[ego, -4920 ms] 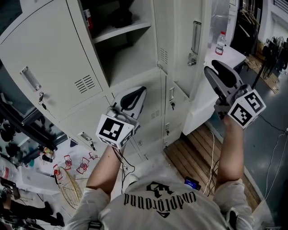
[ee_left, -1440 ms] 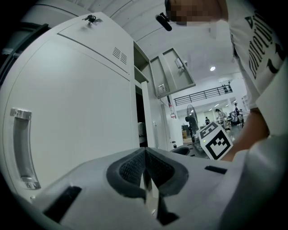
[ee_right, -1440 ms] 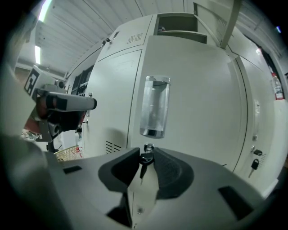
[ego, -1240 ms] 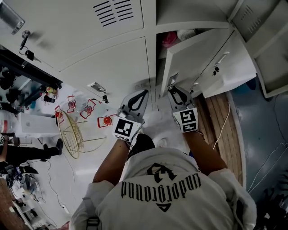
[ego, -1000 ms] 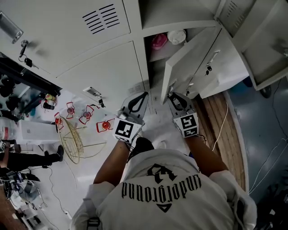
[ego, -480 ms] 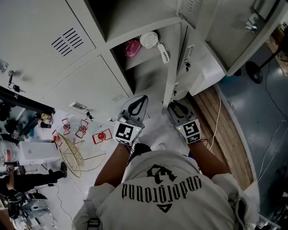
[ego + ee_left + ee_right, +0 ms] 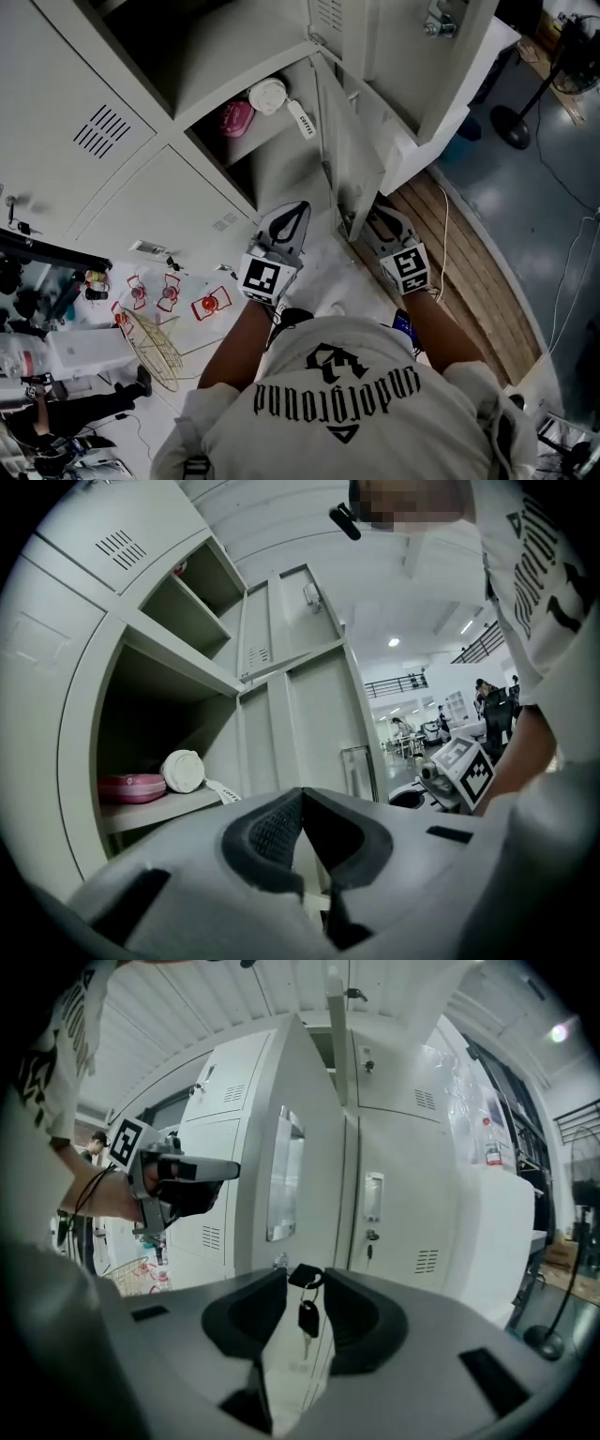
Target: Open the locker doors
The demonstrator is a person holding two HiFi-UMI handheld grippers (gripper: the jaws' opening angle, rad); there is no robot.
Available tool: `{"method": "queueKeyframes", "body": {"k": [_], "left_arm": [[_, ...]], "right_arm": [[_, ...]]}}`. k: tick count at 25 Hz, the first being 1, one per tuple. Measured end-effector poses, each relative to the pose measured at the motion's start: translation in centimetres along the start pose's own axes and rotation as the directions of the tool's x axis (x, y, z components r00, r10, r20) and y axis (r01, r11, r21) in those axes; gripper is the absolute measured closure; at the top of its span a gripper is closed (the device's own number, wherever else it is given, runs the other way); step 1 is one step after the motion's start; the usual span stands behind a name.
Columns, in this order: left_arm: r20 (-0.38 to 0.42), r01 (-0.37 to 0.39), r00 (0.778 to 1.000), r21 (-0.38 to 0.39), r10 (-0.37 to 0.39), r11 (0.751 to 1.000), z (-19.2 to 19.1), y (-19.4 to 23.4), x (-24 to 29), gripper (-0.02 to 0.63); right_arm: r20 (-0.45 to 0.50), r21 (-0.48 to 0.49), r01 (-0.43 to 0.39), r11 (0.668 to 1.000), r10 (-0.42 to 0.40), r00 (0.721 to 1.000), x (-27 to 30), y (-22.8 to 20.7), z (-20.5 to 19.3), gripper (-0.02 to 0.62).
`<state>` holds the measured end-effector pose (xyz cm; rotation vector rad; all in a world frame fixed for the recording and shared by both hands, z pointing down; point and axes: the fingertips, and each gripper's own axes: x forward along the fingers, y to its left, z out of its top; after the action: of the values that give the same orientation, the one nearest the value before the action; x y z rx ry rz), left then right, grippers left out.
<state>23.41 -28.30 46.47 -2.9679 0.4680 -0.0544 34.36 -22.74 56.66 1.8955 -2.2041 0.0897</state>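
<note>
The lower middle locker door (image 7: 339, 159) stands swung wide, edge-on in the head view. My right gripper (image 7: 380, 212) is at its free edge. In the right gripper view the door (image 7: 281, 1176) fills the middle and its key (image 7: 307, 1318) hangs from the lock between my right gripper's (image 7: 306, 1283) jaws. These jaws have just been opening, and a gap shows beside the key. My left gripper (image 7: 301, 207) hovers shut and empty before the open compartment (image 7: 272, 164). In the left gripper view its tips (image 7: 302, 794) meet with nothing between them.
A pink case (image 7: 234, 117) and a white roll (image 7: 267, 94) lie on the compartment's shelf. The upper locker (image 7: 187, 47) is open too. Wooden floorboards (image 7: 469, 244) lie to the right. A wire basket (image 7: 150, 342) and red items (image 7: 211, 305) are at lower left.
The lower door has swung from half open to wide open, baring the shelf with the pink case and white roll. Both grippers have moved along with it, the right one staying at the door's edge.
</note>
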Motion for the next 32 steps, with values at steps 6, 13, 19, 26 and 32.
{"method": "queueKeyframes", "body": {"k": [6,13,19,26,32], "left_arm": [[-0.003,0.032,0.999,0.04,-0.032,0.999,0.3,-0.5,0.8,0.598],[-0.016,0.048,0.999,0.06,-0.047,0.997,0.7,-1.0,1.2,0.598],[-0.006,0.057,0.998,0.061,-0.057,0.996,1.1,-1.4,1.4,0.598],[0.01,0.06,0.998,0.097,-0.061,0.993,1.3,-1.4,1.0,0.598],[0.025,0.041,0.999,0.092,-0.044,0.995,1.9,-1.5,-0.1,0.598]], "right_arm": [[0.032,-0.034,-0.035,0.999,0.036,0.999,-0.8,-2.6,-0.4,0.467],[0.041,-0.04,-0.055,0.998,0.057,0.998,-1.5,-6.1,-0.8,0.465],[0.041,-0.054,-0.082,0.995,0.085,0.996,-1.4,-6.1,-0.8,0.46],[0.055,-0.061,-0.079,0.995,0.083,0.995,-2.6,-5.6,-0.1,0.453],[0.089,-0.055,-0.032,0.998,0.037,0.995,-5.0,-4.5,1.9,0.448]]}}
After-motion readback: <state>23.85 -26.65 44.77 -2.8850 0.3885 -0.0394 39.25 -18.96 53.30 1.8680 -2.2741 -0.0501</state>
